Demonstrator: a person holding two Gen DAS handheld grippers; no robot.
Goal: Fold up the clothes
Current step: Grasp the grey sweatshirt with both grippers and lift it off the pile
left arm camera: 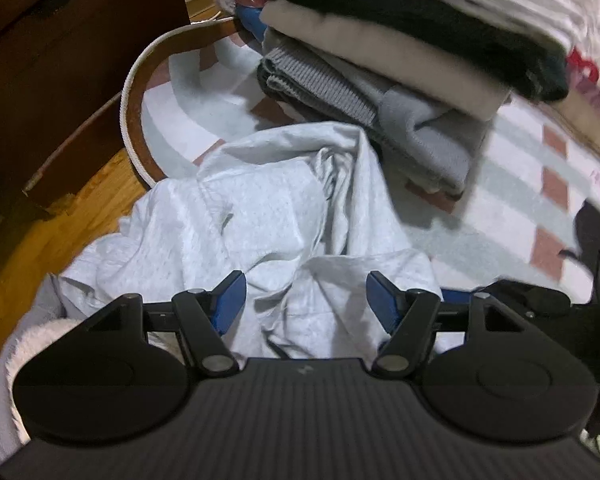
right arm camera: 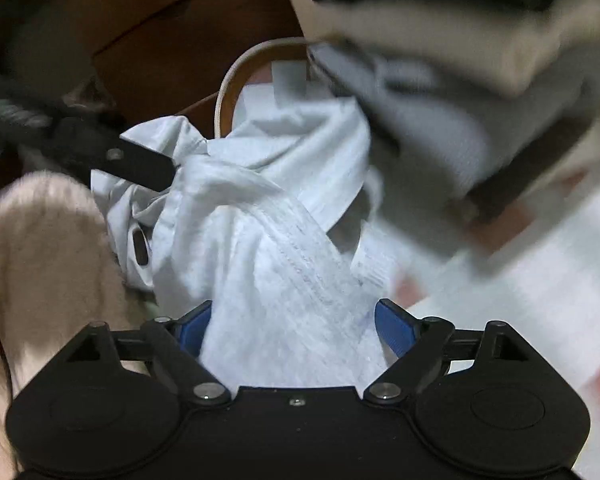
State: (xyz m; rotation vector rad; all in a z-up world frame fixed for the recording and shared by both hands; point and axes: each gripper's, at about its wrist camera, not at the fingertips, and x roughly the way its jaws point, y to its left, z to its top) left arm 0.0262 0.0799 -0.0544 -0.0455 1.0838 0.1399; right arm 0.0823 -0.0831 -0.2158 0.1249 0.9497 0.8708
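The left tongs stand wide open with their blue pads apart, hovering over a crumpled pale grey garment and gripping nothing. The garment lies in a heap on a checked rug, spreading from just under these tongs forward and partly over the rug's corded edge onto the wood floor to their left. Further left of the tongs stands dark wooden furniture. Ahead and to the right of them sits a stack of folded clothes: grey knit at the bottom, then cream, black and white layers.

The right tongs are also spread wide. A band of the garment runs between their pads; the frame is blurred, but the pads seem clear of the cloth, so nothing looks pinched. To their left a fuzzy pinkish sleeve fills the edge, and the left tongs' black finger reaches onto the far bunched part of the garment. Ahead and right of the right tongs the stack shows, smeared by motion.
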